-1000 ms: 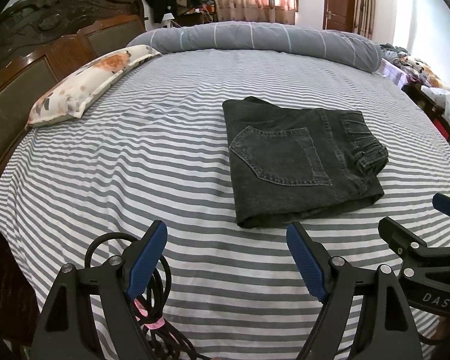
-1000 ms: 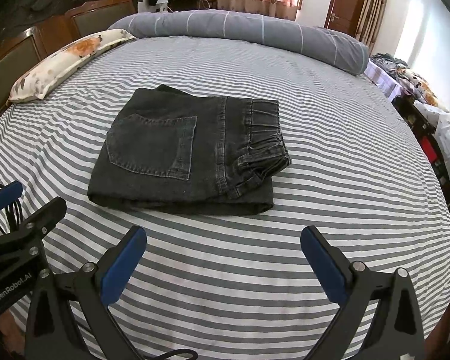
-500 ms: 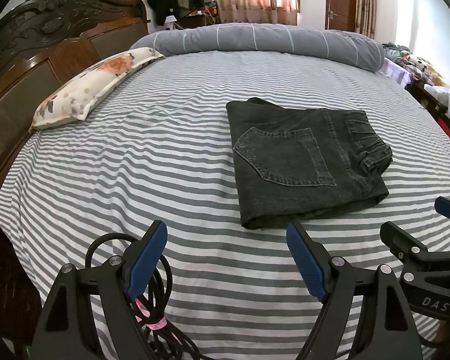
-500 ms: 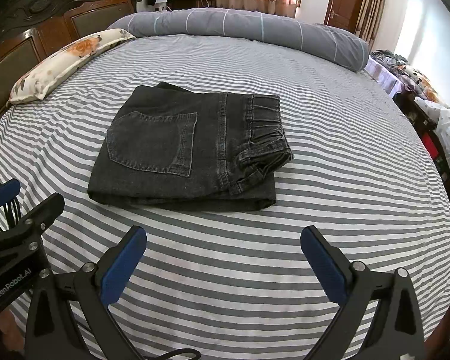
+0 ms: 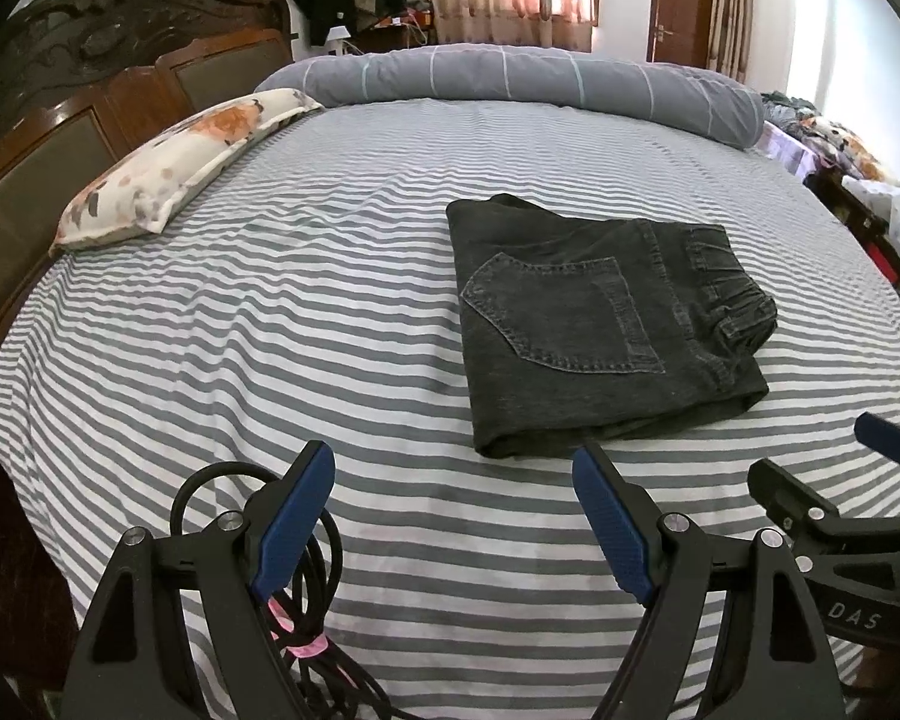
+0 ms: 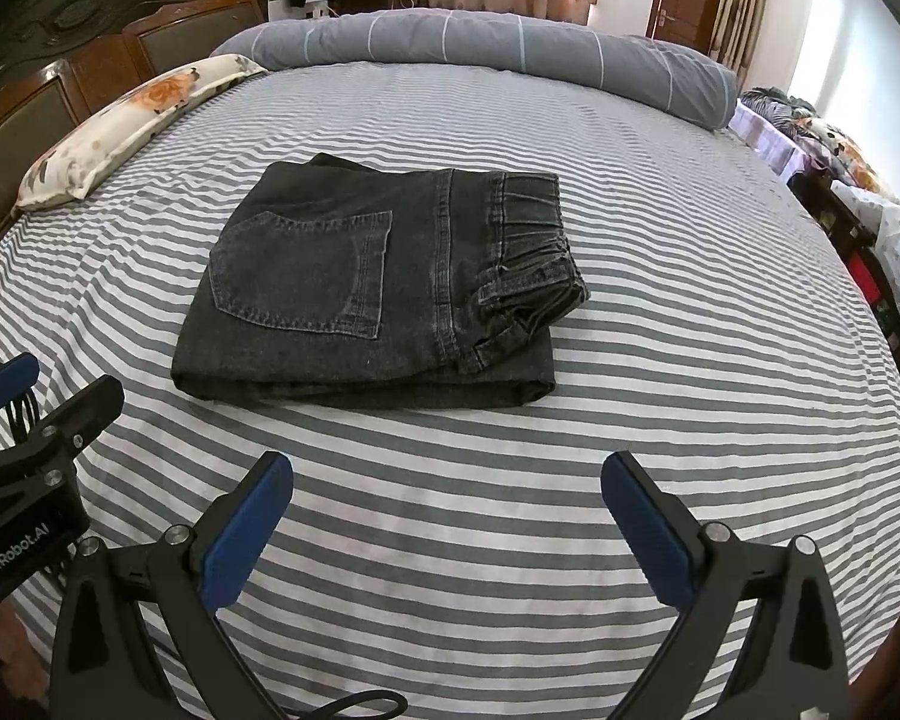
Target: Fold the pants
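Dark grey denim pants [image 5: 600, 324] lie folded into a compact rectangle on the striped bed sheet [image 5: 282, 324], back pocket up, waistband at the right. They also show in the right wrist view [image 6: 384, 288]. My left gripper [image 5: 453, 492] is open and empty, above the sheet short of the pants' near edge and to their left. My right gripper [image 6: 447, 504] is open and empty, in front of the pants' near edge. Neither touches the pants.
A floral pillow [image 5: 174, 168] lies by the wooden headboard [image 5: 90, 96] at the left. A rolled grey duvet [image 5: 510, 78] runs along the far side. Black cables [image 5: 306, 630] hang under my left gripper. Furniture and bedding [image 6: 858, 192] stand beyond the bed's right edge.
Both grippers have drawn back slightly and risen a little from the pants, staying open. The pants have not moved.
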{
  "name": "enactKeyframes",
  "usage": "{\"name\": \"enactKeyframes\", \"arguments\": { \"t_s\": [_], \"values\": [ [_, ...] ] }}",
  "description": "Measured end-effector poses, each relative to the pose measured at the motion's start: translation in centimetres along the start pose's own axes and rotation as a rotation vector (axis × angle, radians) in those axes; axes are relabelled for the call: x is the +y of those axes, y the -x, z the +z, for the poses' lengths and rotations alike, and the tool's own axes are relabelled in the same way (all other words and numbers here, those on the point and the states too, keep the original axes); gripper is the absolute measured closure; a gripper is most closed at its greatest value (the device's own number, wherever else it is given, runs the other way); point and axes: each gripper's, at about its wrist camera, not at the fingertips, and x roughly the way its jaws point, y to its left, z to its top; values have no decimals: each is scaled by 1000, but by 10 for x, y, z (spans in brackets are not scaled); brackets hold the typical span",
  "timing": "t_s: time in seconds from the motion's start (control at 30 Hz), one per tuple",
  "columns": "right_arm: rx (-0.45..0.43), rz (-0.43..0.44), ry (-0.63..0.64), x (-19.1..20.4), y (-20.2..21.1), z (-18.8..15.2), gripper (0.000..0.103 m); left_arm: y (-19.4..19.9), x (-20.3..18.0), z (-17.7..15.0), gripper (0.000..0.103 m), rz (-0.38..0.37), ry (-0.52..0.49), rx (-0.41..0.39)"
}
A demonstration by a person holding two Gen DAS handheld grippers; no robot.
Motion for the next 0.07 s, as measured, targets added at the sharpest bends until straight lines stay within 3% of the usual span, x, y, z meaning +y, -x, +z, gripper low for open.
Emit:
{"name": "enactKeyframes", "arguments": {
  "t_s": [0.07],
  "values": [
    [3,2,-2,0,-1,0,1,-1,0,0,21,-3,2,4]
  ]
}}
